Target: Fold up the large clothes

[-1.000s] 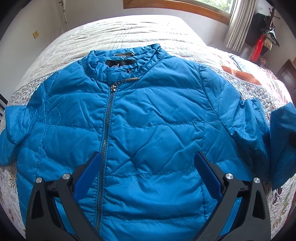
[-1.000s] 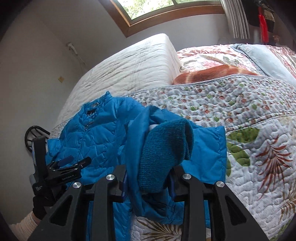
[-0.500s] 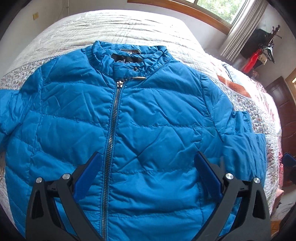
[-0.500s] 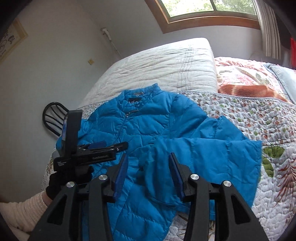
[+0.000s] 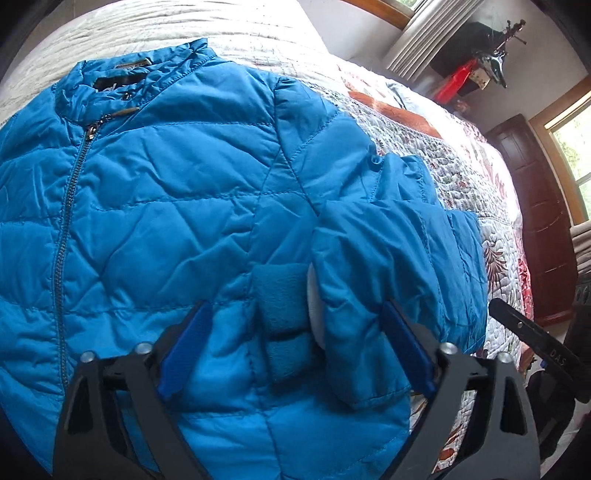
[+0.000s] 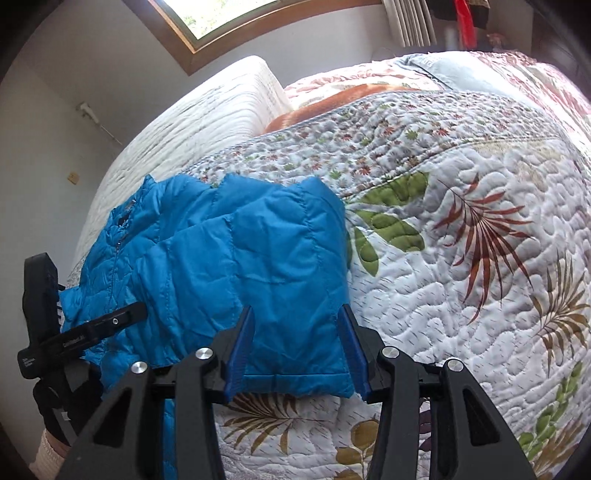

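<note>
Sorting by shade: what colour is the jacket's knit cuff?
Darker teal than the bright blue jacket; the knit cuff shows best in the left wrist view.

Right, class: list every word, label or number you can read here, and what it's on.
"D.A.S": white print on the right gripper, seen in the left wrist view.
White print on the left gripper: too blurred to read.
Collar label of the jacket: too blurred to read.

Floral quilt (image 6: 461, 192) over the bed — wood-framed window (image 6: 207, 33), dark door (image 5: 535, 206).
</note>
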Tool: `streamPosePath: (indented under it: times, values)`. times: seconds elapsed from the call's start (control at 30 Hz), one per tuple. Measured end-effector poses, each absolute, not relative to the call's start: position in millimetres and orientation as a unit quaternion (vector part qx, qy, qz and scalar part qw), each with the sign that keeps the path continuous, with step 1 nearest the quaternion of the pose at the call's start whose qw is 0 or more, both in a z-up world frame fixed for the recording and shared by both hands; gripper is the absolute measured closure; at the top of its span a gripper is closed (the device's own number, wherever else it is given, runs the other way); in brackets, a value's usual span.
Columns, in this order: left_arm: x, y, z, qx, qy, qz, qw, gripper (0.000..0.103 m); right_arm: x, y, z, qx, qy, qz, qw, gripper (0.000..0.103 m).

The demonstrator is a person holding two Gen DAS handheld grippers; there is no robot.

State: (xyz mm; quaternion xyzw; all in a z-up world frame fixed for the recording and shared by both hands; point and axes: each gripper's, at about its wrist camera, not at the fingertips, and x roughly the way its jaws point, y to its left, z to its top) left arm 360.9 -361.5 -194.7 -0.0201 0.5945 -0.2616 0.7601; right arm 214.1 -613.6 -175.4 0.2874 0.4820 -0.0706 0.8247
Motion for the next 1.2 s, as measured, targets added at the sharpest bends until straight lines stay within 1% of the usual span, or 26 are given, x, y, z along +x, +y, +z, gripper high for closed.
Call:
streamPosePath:
  times: [0.03,0.07,0.1,0.13,0.23,0.4,0.5,0.63,0.77,0.87,1.0,1.2]
  values:
    - [360.8,-362.7,-193.1,-0.032,0.594,-0.273,0.756,0.050,212.0,-616.0,-176.6,0.295,0.479,-0.069,0.824,0.055]
    - [360.8,-362.5,-189.7,-0.037,0.591,-0.272,0.758,0.054,210.2,-618.8,-177.1,0.305,0.474,-0.065,0.823,0.055]
    - [360.6,-359.9,-184.5,-0.038,0.582,-0.264,0.768,0.074,208.9,-621.6,-177.0,0.314,0.469,-0.063,0.823,0.055]
    - [361.0,-355.9,-179.2,-0.046,0.577,-0.267,0.771,0.077,208.2,-623.5,-176.2,0.322,0.465,-0.061,0.823,0.055]
    - [363.1,-332.2,-157.1,-0.089,0.554,-0.281,0.778,0.079,208.7,-627.1,-172.6,0.342,0.452,-0.049,0.822,0.055]
    - [370.5,-280.8,-117.3,-0.091,0.498,-0.253,0.825,0.080,222.4,-619.5,-170.4,0.354,0.448,-0.028,0.821,0.054]
    - [382.5,-247.9,-107.1,-0.083,0.481,-0.216,0.846,0.080,238.6,-604.1,-172.5,0.349,0.458,-0.010,0.817,0.053]
    - [400.1,-205.6,-102.8,-0.085,0.481,-0.166,0.856,0.080,262.7,-577.9,-178.7,0.339,0.472,0.013,0.814,0.052]
    - [408.9,-163.6,-100.0,-0.077,0.465,-0.118,0.874,0.080,285.2,-552.5,-178.4,0.325,0.479,0.025,0.815,0.052]
    - [416.7,-136.8,-105.2,-0.082,0.471,-0.085,0.874,0.080,298.1,-537.9,-177.7,0.318,0.485,0.038,0.814,0.052]
    - [428.9,-110.4,-124.6,-0.074,0.486,-0.040,0.870,0.080,307.0,-523.6,-176.1,0.300,0.494,0.038,0.815,0.052]
    - [440.5,-102.1,-164.6,-0.042,0.514,-0.024,0.856,0.078,321.2,-511.7,-191.8,0.268,0.530,0.005,0.804,0.054]
